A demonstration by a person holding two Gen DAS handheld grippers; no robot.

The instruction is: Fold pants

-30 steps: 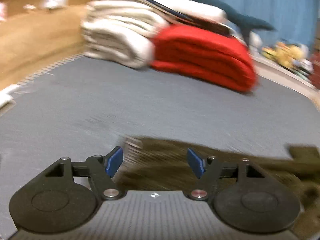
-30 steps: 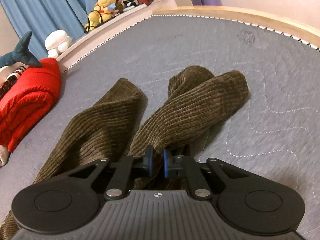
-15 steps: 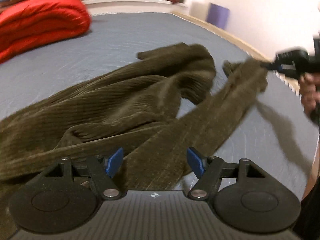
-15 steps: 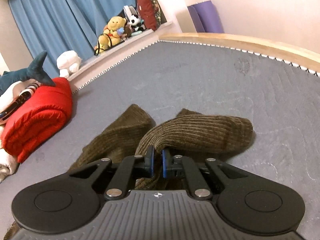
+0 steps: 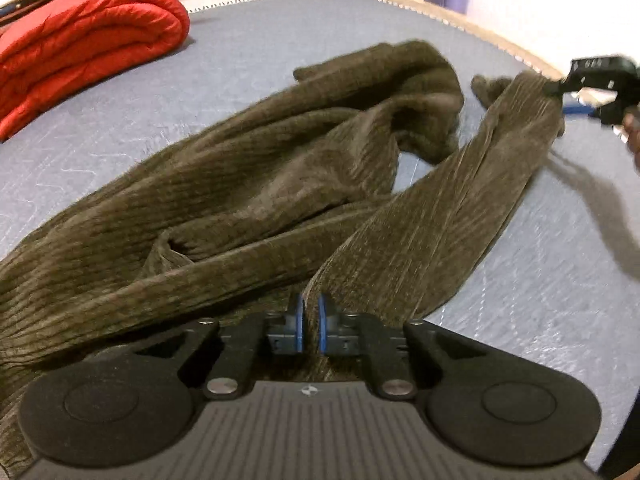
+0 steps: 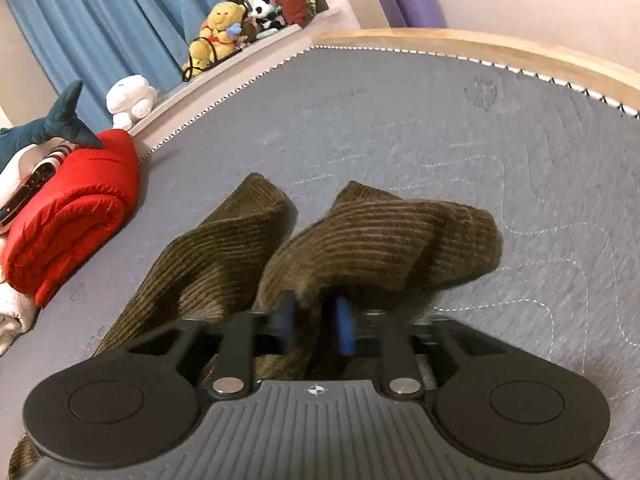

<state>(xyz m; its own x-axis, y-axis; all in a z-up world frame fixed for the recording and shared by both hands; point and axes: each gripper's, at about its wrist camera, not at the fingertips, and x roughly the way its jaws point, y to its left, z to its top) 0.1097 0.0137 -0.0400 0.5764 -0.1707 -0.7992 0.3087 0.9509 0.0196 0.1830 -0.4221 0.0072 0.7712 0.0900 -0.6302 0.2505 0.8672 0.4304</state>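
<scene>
A red folded quilt [image 5: 84, 36] lies far left on the grey mattress [image 5: 248, 60]. Across the middle sprawl the brown corduroy pants [image 5: 248, 184] — the left gripper [image 5: 310, 328] has just closed, clamped on their near fabric. At the right, the right gripper [image 6: 316, 326] has just been opening, pads apart with a leg end between them.

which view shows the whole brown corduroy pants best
The left wrist view. It shows the brown corduroy pants spread across the grey mattress, both legs visible along most of their length, one running to the right tool. The right wrist view shows only the two leg ends, bunched up close.
</scene>
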